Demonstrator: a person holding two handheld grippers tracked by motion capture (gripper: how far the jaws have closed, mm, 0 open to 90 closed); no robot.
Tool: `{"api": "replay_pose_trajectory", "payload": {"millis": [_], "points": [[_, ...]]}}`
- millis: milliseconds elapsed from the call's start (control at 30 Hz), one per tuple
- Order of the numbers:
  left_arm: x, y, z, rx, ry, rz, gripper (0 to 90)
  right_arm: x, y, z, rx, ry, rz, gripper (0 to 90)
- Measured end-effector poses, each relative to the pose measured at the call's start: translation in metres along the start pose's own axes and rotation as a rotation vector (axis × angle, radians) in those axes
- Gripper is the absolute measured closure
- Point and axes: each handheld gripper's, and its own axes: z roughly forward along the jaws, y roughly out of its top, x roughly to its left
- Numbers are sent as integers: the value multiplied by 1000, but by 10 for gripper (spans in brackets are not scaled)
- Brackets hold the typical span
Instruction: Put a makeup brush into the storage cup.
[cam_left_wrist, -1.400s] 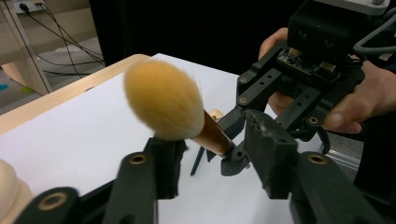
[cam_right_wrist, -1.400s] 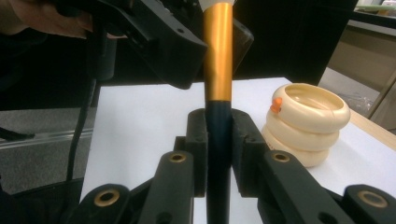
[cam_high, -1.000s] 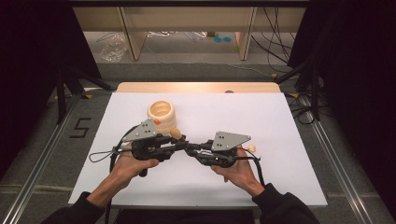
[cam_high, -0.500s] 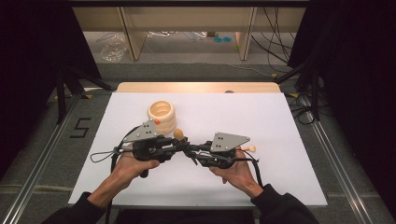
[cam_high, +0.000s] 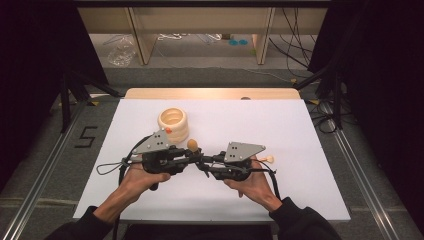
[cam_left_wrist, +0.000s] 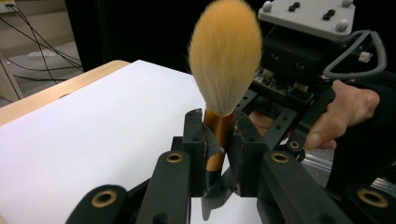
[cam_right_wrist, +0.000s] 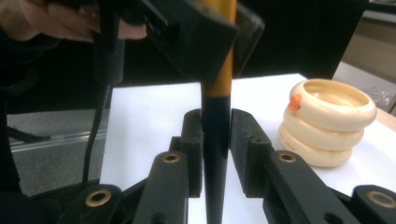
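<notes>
White surface (cam_high: 300, 130), dark surround: brush (cam_left_wrist: 224, 70) upright at centre, left gripper (cam_left_wrist: 219, 140) clamped on orange ferrule, right gripper (cam_right_wrist: 217, 140) with jaws just eased open beside dark handle; stacked rings (cam_high: 173, 125) at 11 o'clock; risk: slip, tilt if left loosens.

A cream ringed holder (cam_high: 173, 123) stands on the white table (cam_high: 300, 130).

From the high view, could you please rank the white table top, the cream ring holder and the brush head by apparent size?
1. White table top
2. Cream ring holder
3. Brush head, clearly the smallest.
</notes>
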Motion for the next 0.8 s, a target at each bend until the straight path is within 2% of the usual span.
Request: {"api": "replay_pose_trajectory", "payload": {"millis": [200,233,300,433,600,633,667,733,800], "points": [[2,0,0,-2,-2,13,784,1,-1,1,13,2,-12,796],[1,0,0,-12,-7,-6,782,1,-1,0,13,5,-15,796],[1,0,0,-13,1,-12,778,1,-1,0,10,9,-3,796],[0,-2,4,-12,-19,-36,750,1,0,0,-10,11,-1,797],[0,-5,6,-6,-14,-15,773,2,2,-1,-14,28,11,797],[-1,-5,6,-6,-12,-25,774,2,2,-1,-12,19,11,796],[0,-4,5,2,-9,-9,775,2,2,-1,-16,25,12,796],[-1,-4,5,3,-7,-15,777,2,2,0,-22,14,12,796],[-1,-4,5,5,-3,-13,778,1,2,0,-23,33,14,793]]}}
